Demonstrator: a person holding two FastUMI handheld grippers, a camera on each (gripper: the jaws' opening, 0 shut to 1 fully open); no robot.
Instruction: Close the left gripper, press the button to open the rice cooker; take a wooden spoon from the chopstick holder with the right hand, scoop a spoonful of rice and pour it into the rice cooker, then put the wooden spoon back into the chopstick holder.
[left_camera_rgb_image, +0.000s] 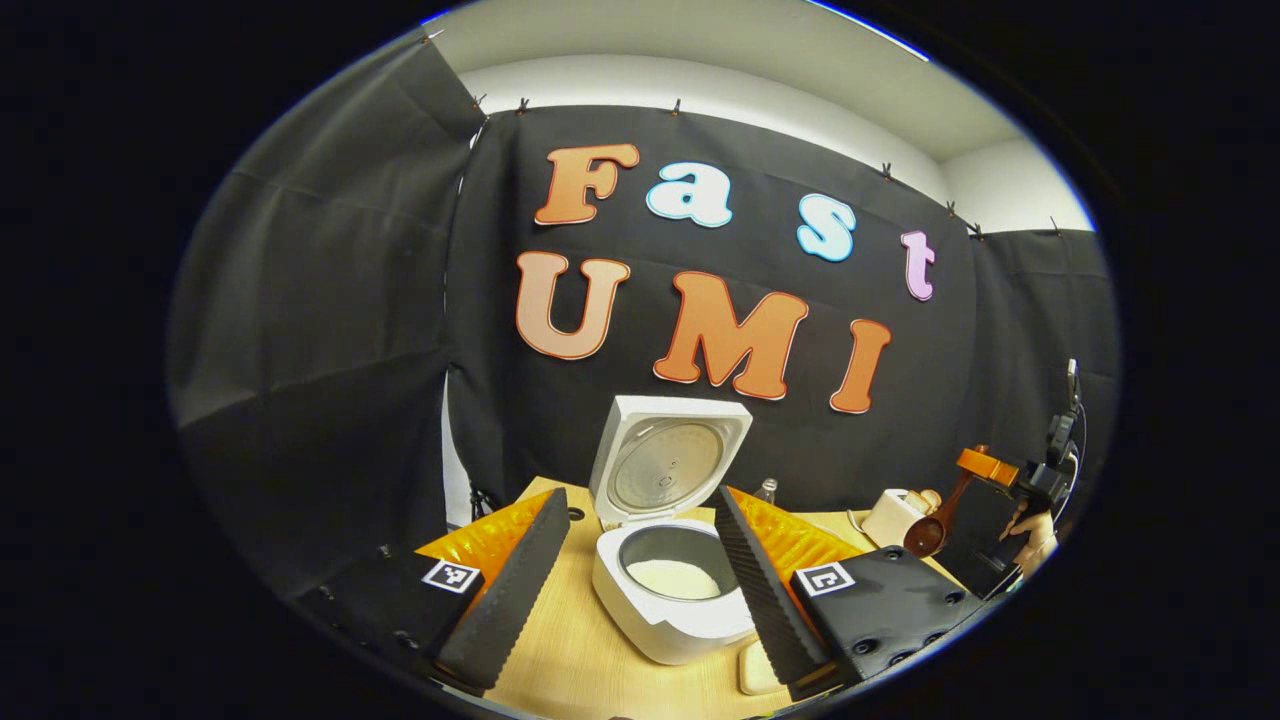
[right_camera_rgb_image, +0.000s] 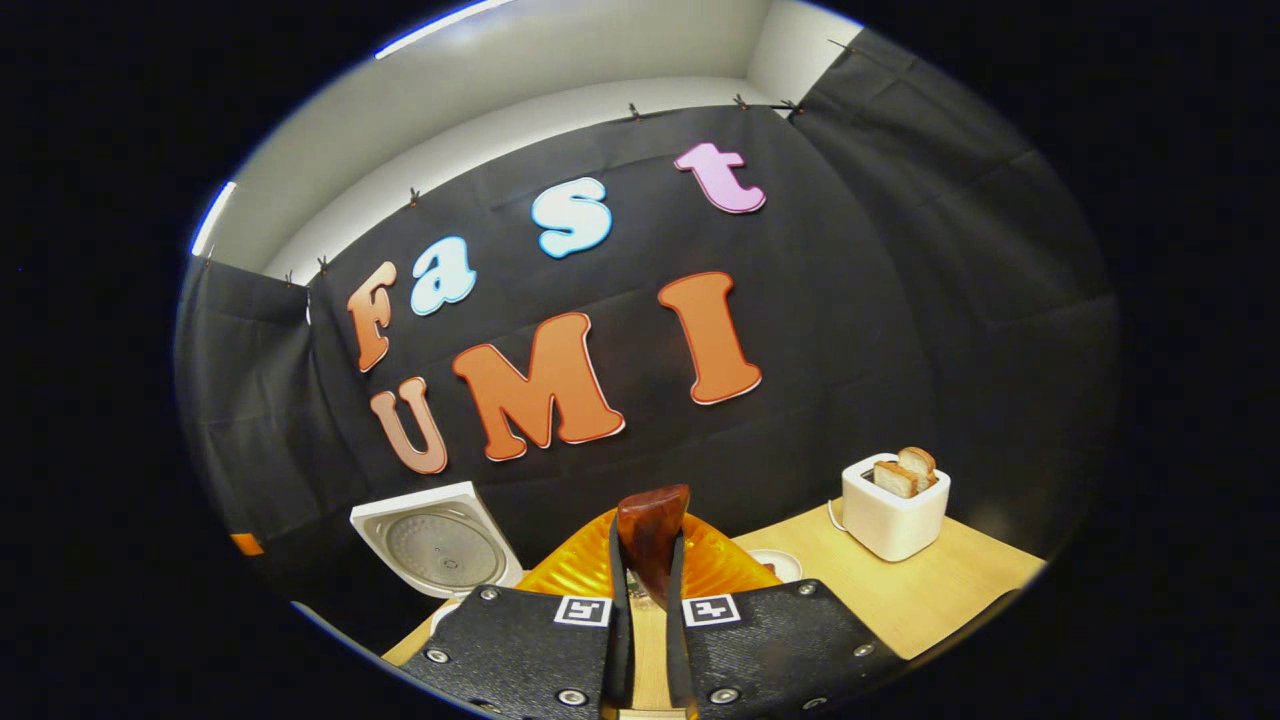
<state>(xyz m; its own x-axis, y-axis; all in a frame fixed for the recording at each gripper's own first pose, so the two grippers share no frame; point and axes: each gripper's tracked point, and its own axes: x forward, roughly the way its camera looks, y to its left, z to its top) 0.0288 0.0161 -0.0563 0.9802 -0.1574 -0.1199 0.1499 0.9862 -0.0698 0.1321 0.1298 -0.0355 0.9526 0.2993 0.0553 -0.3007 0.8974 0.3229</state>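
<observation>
Left gripper view: left gripper (left_camera_rgb_image: 640, 560) spread wide, framing open rice cooker (left_camera_rgb_image: 672, 590) holding rice (left_camera_rgb_image: 672, 578). Right gripper (right_camera_rgb_image: 648, 620) pinches wooden spoon (right_camera_rgb_image: 652, 535); toaster (right_camera_rgb_image: 893, 505) beyond.

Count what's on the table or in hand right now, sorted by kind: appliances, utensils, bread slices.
Appliances: 2, the open rice cooker and the toaster.
Utensils: 1, the wooden spoon clamped in the right gripper.
Bread slices: 2, standing in the toaster.
Total: 5.
</observation>
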